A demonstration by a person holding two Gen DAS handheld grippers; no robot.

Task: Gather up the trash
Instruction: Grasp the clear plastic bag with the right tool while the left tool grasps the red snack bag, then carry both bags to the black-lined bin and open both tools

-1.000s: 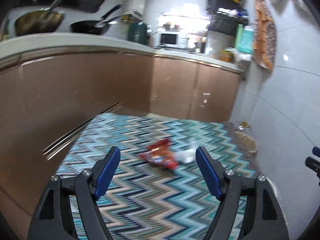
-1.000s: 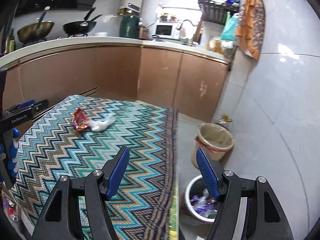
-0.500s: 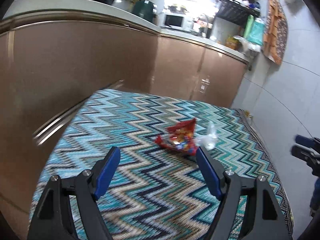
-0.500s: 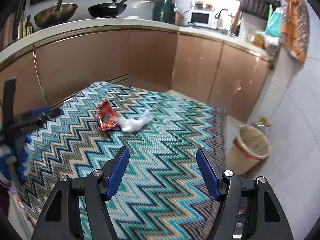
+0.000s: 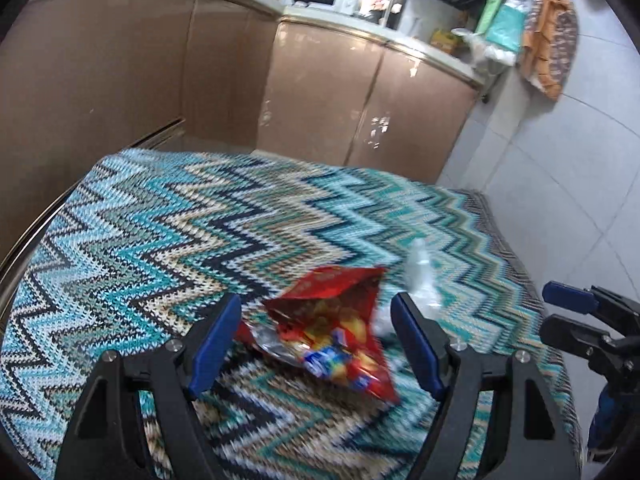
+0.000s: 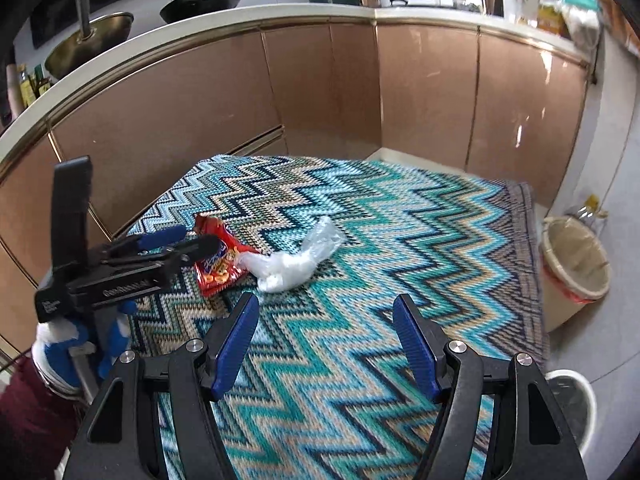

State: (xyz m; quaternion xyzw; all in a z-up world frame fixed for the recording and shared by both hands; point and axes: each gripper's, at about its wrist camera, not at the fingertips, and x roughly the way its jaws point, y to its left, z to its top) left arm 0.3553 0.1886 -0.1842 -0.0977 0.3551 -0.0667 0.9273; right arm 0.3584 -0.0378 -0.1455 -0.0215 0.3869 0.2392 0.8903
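Observation:
A red snack wrapper (image 5: 336,328) lies on the zigzag-patterned table cloth (image 5: 160,240), with a crumpled clear plastic bag (image 5: 420,280) just right of it. My left gripper (image 5: 316,344) is open, its blue fingers on either side of the wrapper. In the right wrist view the wrapper (image 6: 220,260) and the plastic bag (image 6: 296,260) lie ahead and to the left, with the left gripper (image 6: 188,240) at the wrapper. My right gripper (image 6: 326,344) is open and empty above the cloth, short of the bag.
Brown kitchen cabinets (image 6: 320,92) curve around the far side of the table. A beige waste basket (image 6: 576,268) stands on the floor right of the table. A white bin (image 6: 572,404) stands nearer, at the lower right. Woks (image 6: 88,44) sit on the counter.
My left gripper has moved forward and down, so the wrapper now lies between its fingers. My right gripper has moved closer to the plastic bag. Both stay open.

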